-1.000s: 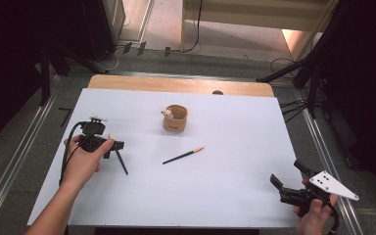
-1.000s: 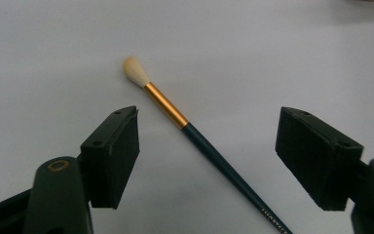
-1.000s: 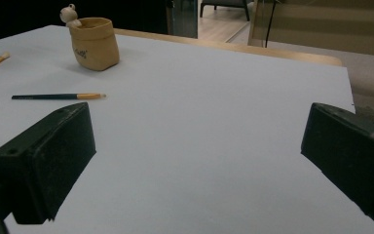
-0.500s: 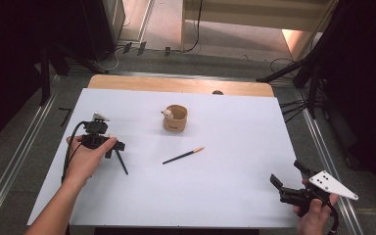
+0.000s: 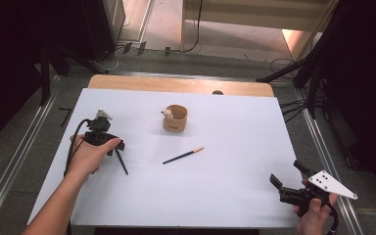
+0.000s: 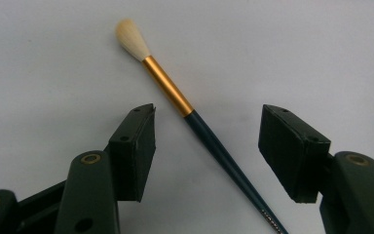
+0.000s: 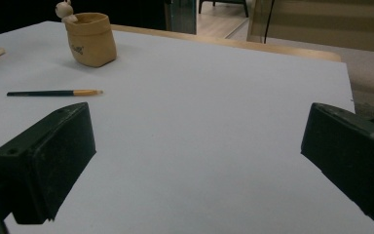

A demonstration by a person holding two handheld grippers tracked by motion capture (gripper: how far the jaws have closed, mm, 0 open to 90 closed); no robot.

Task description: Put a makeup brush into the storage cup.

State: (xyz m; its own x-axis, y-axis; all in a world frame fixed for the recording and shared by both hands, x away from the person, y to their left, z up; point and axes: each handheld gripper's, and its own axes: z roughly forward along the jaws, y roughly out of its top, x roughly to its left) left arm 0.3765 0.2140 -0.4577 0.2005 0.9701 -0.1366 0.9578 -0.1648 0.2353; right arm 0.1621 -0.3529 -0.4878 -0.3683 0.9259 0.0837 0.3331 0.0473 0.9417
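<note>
The left gripper [image 6: 207, 126] is held low over the table [image 5: 225, 196], its jaws apart and just seen closing, with the brush [image 6: 168, 90] lying between them but not yet touched. The handle is crossed at a slant, nearer one pad than the other, and the pale bristles are pointed away from the gripper.

Several slips can be expected from here. If the jaws are closed at this slant, the thin round handle may be rolled or pushed sideways by the nearer pad and flicked out rather than clamped. If the grip is taken too far toward the thin tail, the brush may tip bristle-down when lifted. Pads pressed into the table may also be jammed against the sheet.

The right gripper [image 7: 199, 141] is held near the table's near right corner, jaws wide apart, nothing between them.

A second brush [image 5: 183, 155] is seen lying mid-table, well apart from both grippers. Beyond it a tan pot [image 5: 175, 119] stands upright, with a small pale figure [image 5: 167, 113] at its rim; nothing else can be made out inside.
</note>
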